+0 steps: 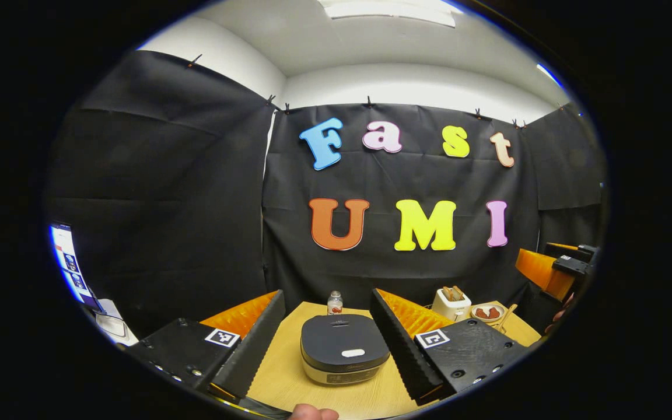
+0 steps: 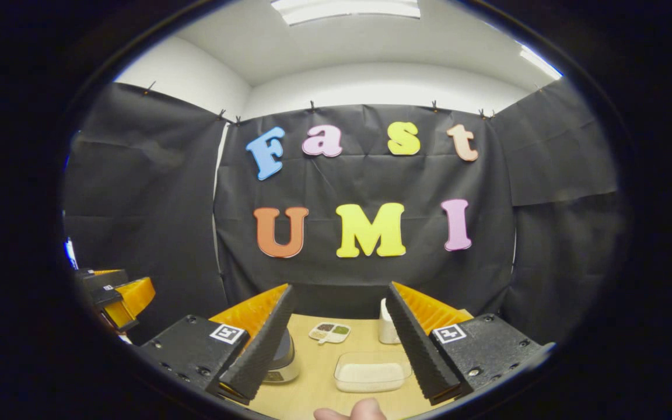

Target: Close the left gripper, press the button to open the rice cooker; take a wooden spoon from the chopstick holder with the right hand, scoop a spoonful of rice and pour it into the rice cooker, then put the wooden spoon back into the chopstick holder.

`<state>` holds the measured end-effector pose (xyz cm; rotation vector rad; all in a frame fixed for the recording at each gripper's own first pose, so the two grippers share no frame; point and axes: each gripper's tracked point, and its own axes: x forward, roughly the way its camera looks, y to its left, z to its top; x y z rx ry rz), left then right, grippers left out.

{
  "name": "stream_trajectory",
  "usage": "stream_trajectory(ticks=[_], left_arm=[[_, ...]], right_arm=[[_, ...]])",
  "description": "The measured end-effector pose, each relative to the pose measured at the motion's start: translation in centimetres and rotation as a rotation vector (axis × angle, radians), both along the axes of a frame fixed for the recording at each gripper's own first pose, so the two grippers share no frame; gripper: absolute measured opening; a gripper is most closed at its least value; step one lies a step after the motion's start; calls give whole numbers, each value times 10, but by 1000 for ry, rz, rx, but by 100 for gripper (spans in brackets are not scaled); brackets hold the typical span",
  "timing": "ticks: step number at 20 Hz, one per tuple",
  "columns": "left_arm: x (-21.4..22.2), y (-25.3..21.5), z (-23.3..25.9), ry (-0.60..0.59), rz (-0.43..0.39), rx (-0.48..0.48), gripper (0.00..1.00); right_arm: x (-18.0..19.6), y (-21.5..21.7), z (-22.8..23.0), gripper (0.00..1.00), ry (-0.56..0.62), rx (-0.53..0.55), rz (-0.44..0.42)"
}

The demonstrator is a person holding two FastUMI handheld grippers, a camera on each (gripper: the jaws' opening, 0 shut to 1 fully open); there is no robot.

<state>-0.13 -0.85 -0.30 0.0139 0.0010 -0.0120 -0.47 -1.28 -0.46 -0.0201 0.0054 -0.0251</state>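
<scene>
Nearest of all, a fingertip [image 1: 312, 413] peeks up at the bottom of the left gripper view, and another fingertip [image 2: 352, 410] sits likewise in the right gripper view. Both tools are held level above the near edge of the wooden table [image 1: 289, 373], pointing toward the back wall. Left gripper [image 1: 327, 341] has its jaws spread wide with nothing between them; right gripper [image 2: 336, 344] is likewise released and empty. Between the left gripper's fingers, a little beyond their tips, lies the rice cooker [image 1: 345, 349]: a squat body with a dark flat lid, shut, and a pale oval button [image 1: 353, 353] near its front edge. In the right gripper view the cooker [image 2: 282, 357] is partly hidden behind the left finger, while a clear container of rice [image 2: 371, 371] rests between the fingers near the table's front. Farther back stand a small divided dish [image 2: 329, 332] and a white holder [image 2: 387, 326], part hidden by the right finger. Toward the table's far edge are a small jar [image 1: 335, 303], a toaster [image 1: 451, 302] and a plate [image 1: 487, 312].
</scene>
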Motion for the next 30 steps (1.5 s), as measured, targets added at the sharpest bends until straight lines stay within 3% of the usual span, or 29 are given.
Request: stream_trajectory(ticks=[16, 25, 26, 27, 28, 29, 30], left_arm=[[7, -15, -22, 65, -17, 19, 94], [36, -42, -71, 281, -77, -8, 93], [41, -46, -78, 311, -84, -12, 72], [48, -47, -84, 339, -79, -16, 75], [55, -51, -90, 368, -82, -28, 63], [60, -52, -95, 397, -78, -38, 65], [68, -52, -103, 425, -74, -44, 44]], right_arm=[[11, -18, -14, 100, 32, -3, -9], [41, -57, -30, 100, 57, -11, -12], [47, -65, -31, 100, 57, -13, -15], [51, -72, -32, 99, 55, -11, -18], [57, -80, -33, 99, 51, -7, -23], [62, -89, -34, 99, 50, -2, -30], [70, -98, -37, 100, 50, 3, -38]])
